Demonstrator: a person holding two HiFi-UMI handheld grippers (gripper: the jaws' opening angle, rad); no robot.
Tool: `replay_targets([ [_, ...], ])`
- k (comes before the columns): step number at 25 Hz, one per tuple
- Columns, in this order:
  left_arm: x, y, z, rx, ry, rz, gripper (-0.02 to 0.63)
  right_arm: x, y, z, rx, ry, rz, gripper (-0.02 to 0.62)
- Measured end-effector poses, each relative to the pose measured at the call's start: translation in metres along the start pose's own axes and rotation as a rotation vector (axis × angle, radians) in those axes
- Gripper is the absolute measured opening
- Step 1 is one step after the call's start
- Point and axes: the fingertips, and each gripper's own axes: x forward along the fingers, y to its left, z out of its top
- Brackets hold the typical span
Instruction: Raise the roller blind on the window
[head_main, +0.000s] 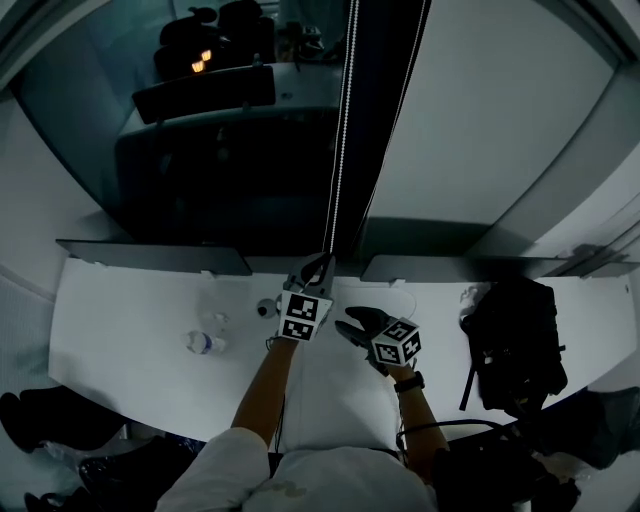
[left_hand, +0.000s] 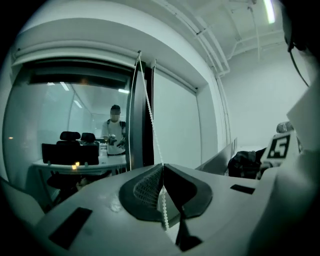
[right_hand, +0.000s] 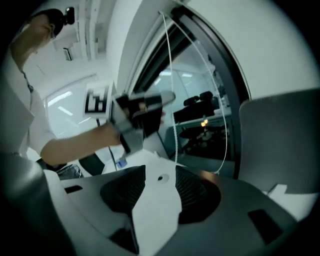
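- Held the right gripper (right_hand: 160, 186) wide open, with nothing between its jaws, just beside the left one and a little nearer the body.
- Pinched the bead chain (left_hand: 149, 117) in the left gripper (left_hand: 162, 169), jaws shut tight on it, low down just above the white desk (head_main: 130, 300).
- Left a water bottle (head_main: 205, 343) and a black bag (head_main: 515, 340) lying on the desk, well apart from both grippers. No need to touch them.
- Followed the chain with the eyes: straight up from the left gripper, past the dark post in the middle of the window (head_main: 200, 150), to the top of the frame.
- Found the roller blind (head_main: 500, 100) to the right of the chain, white and covering most of that side, with only a dark strip (head_main: 430, 236) showing under its bottom edge.
- Saw no blind over the left side: just dark glass there, with chairs (left_hand: 70, 136) and a table in the room beyond.
- Seemed to be in the middle of the job: chain caught low by one gripper, the other one free to grab higher up.
- Had most of the raising left to do, judging by how much of the right side was covered. Many more pulls likely needed.
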Motion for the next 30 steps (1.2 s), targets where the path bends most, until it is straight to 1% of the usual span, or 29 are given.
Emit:
replay_targets([
  [2,0.003,-0.007,-0.011,-0.001,0.023,-0.019,0.009,-0.017,-0.01,0.051,-0.004,-0.131,-0.027,0.169],
  [4,0.003,-0.02,-0.031,-0.016,0.05,-0.036,0.009,-0.033,-0.02,0.101,-0.014,-0.252,-0.057,0.169],
  [6,-0.002,-0.036,-0.054,-0.069,0.07,-0.053,0.009,-0.043,-0.029,0.142,-0.038,-0.333,-0.087,0.169],
  [8,-0.011,-0.051,-0.077,-0.134,0.078,-0.074,0.009,-0.041,-0.035,0.173,-0.062,-0.364,-0.102,0.169],
  [9,-0.017,-0.059,-0.083,-0.15,0.077,-0.082,0.009,-0.038,-0.035,0.185,-0.066,-0.372,-0.096,0.169],
  [13,-0.029,-0.078,-0.09,-0.203,0.041,-0.124,0.009,-0.027,-0.025,0.227,-0.014,-0.439,-0.017,0.169],
  [16,-0.028,-0.08,-0.092,-0.209,0.045,-0.142,0.009,-0.031,-0.018,0.26,0.001,-0.512,0.021,0.169],
  [17,-0.029,-0.08,-0.093,-0.207,0.05,-0.146,0.009,-0.031,-0.016,0.27,-0.002,-0.523,0.023,0.169],
  [19,-0.032,-0.08,-0.1,-0.2,0.068,-0.155,0.006,-0.028,-0.014,0.285,-0.023,-0.514,0.007,0.169],
  [22,-0.036,-0.088,-0.12,-0.193,0.11,-0.17,0.003,-0.02,-0.014,0.293,-0.064,-0.459,-0.02,0.166],
  [24,-0.04,-0.096,-0.134,-0.2,0.137,-0.178,0.003,-0.013,-0.014,0.29,-0.075,-0.413,-0.031,0.166],
  [25,-0.042,-0.099,-0.139,-0.207,0.148,-0.18,0.003,-0.01,-0.014,0.286,-0.082,-0.391,-0.036,0.145],
  [26,-0.044,-0.102,-0.143,-0.213,0.157,-0.181,0.003,-0.007,-0.014,0.282,-0.09,-0.377,-0.038,0.026],
  [27,-0.045,-0.103,-0.146,-0.219,0.163,-0.179,0.003,-0.006,-0.014,0.278,-0.092,-0.37,-0.037,0.0],
  [30,-0.046,-0.1,-0.147,-0.235,0.151,-0.156,0.003,-0.004,-0.016,0.26,-0.073,-0.358,-0.027,0.0],
])
